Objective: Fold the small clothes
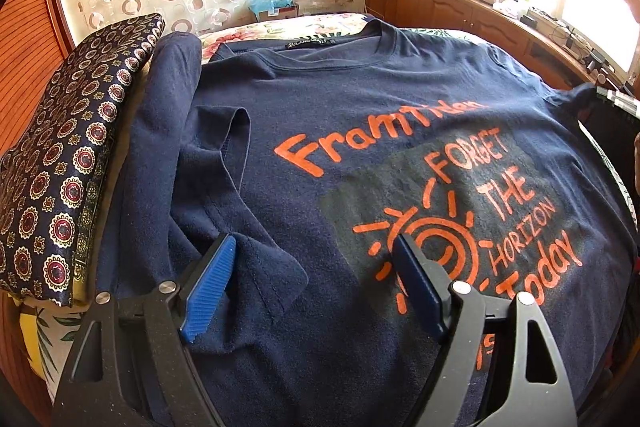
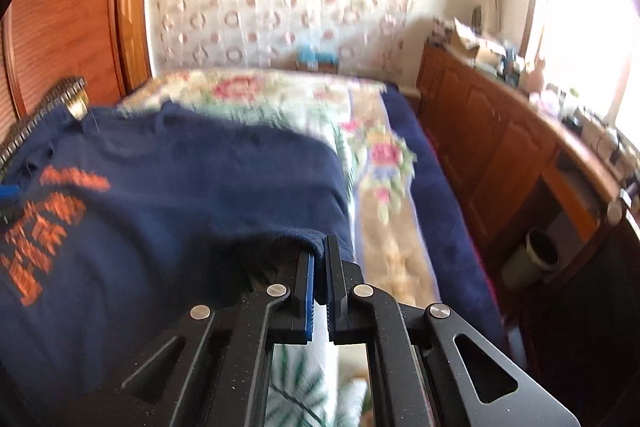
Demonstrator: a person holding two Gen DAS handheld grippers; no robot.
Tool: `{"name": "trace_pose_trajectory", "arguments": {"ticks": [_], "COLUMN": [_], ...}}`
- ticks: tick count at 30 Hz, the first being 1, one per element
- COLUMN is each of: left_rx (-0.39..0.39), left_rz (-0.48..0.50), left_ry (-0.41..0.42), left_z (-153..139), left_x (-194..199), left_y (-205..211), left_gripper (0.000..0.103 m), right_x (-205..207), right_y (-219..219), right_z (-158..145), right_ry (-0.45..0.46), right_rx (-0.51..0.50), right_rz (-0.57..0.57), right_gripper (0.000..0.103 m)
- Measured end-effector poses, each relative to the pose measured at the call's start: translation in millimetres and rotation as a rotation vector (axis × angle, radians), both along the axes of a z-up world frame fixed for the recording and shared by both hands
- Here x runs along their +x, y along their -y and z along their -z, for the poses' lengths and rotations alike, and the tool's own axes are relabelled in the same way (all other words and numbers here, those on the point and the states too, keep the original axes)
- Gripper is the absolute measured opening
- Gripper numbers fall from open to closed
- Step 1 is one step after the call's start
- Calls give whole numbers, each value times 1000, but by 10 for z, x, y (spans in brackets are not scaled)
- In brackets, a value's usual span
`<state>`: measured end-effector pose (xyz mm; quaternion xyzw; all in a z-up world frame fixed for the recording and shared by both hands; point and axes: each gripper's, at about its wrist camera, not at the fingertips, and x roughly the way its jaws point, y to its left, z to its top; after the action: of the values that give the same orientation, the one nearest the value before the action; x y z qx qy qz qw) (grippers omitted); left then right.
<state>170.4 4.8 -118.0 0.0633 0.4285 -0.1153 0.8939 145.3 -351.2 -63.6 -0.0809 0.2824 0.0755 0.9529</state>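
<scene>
A navy T-shirt (image 1: 340,115) with orange lettering lies face up on the bed, collar toward the far end. Its left sleeve (image 1: 224,163) is folded in over the body. My left gripper (image 1: 316,247) hovers just above the shirt's left side with its blue pads wide apart and nothing between them. In the right wrist view the same T-shirt (image 2: 180,195) appears blurred. My right gripper (image 2: 319,255) is shut on the shirt's right edge, with a fold of navy cloth pinched between the pads and lifted off the bedspread.
A patterned dark cushion (image 1: 68,163) lies along the shirt's left side. The floral bedspread (image 2: 376,155) and a navy blanket (image 2: 436,195) lie to the shirt's right. A wooden cabinet (image 2: 500,147) with clutter on top runs along the right wall, a grey bin (image 2: 532,259) below it.
</scene>
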Motion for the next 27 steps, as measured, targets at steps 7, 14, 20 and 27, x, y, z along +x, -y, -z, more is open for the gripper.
{"name": "trace_pose_trajectory", "arguments": {"ticks": [7,14,20,27], "left_rx": [-5,-5,0,-23], "left_rz": [10,10,10,1], "left_ry": [-8,-8,-8,51], "left_z": [4,3,-4,-183], "left_x": [4,0,-1,-93], "left_y": [7,11,18,9], "left_gripper": [84,84,84,84], "right_x": [-237,-308,-286,-463], "right_y": [-632,-867,-748,-552], "right_z": [-292,227,406,322], "right_ry": [106,-58,-116,-126], "right_rx": [32,40,18,32], "right_rz": [-209,-291,-240,-189], "right_gripper": [4,4,5,41]}}
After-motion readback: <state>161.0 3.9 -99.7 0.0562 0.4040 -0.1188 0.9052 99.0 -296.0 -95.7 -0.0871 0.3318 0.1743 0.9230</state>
